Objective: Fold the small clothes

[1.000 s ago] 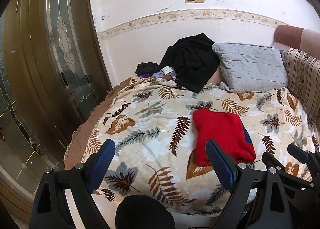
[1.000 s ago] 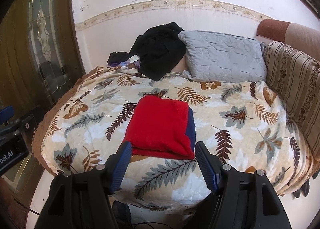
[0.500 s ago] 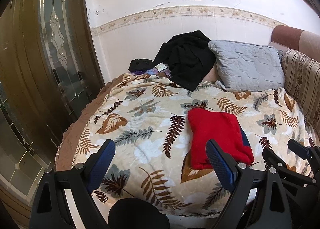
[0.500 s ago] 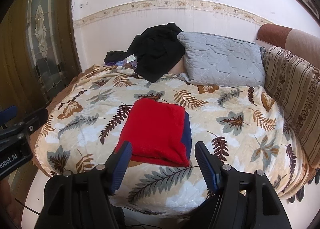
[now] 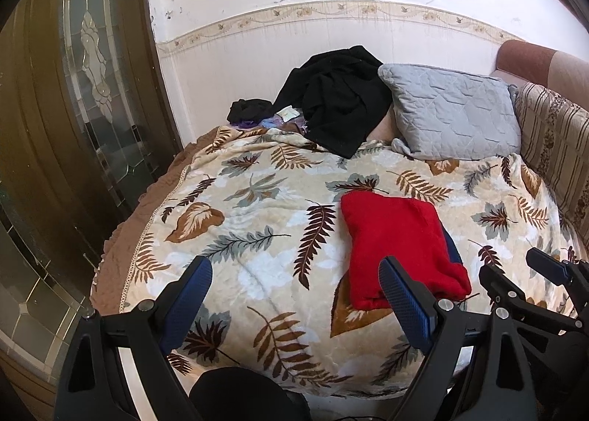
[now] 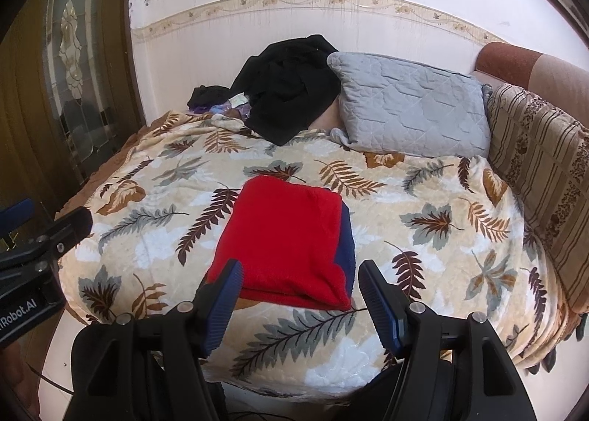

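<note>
A folded red garment [image 5: 399,240] with a dark blue edge lies flat on the leaf-patterned blanket [image 5: 257,222], near the bed's front edge; it also shows in the right wrist view [image 6: 287,240]. My left gripper [image 5: 294,295] is open and empty, held off the front of the bed, left of the garment. My right gripper [image 6: 300,295] is open and empty, held just in front of the garment's near edge, apart from it. The right gripper's body shows at the right of the left wrist view [image 5: 533,295].
A black garment pile [image 5: 335,104] and a grey quilted pillow [image 5: 452,115] lie at the back of the bed by the white wall. A striped cushion [image 6: 541,178] lines the right side. A wooden glass-panelled door [image 5: 73,108] stands at the left.
Both grippers have drawn back slightly from the bed and shifted a little; more of the blanket's front edge shows. The red garment has not moved. Both stay open.
</note>
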The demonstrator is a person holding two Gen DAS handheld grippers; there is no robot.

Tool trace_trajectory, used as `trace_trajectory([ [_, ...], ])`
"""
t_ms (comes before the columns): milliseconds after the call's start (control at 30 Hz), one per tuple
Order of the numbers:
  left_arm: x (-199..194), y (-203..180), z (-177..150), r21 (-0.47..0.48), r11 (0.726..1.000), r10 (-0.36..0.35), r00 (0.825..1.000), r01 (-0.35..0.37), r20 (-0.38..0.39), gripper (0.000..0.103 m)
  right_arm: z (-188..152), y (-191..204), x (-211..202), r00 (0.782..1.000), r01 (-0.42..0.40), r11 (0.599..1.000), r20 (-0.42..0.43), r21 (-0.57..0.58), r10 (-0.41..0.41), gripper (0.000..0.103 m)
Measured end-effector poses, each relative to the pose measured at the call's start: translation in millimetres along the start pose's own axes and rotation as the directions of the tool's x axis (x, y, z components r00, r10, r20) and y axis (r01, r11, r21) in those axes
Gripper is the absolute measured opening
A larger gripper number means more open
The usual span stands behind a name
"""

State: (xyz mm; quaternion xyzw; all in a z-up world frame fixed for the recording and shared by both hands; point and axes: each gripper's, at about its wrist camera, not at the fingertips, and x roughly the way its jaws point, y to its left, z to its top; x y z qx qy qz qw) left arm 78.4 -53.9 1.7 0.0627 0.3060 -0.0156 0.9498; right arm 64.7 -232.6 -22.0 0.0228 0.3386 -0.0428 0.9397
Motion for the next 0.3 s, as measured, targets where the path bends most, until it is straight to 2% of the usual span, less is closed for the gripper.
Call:
trace_trajectory([
  [300, 22.0, 3.8, 5.7, -0.027, 0.999, -0.025, 1.000, 0.025, -0.003, 0.092, 7.8, -2.9, 28.4, 1.000, -0.012, 1.000, -0.029, 0.009, 0.012, 0.069],
])
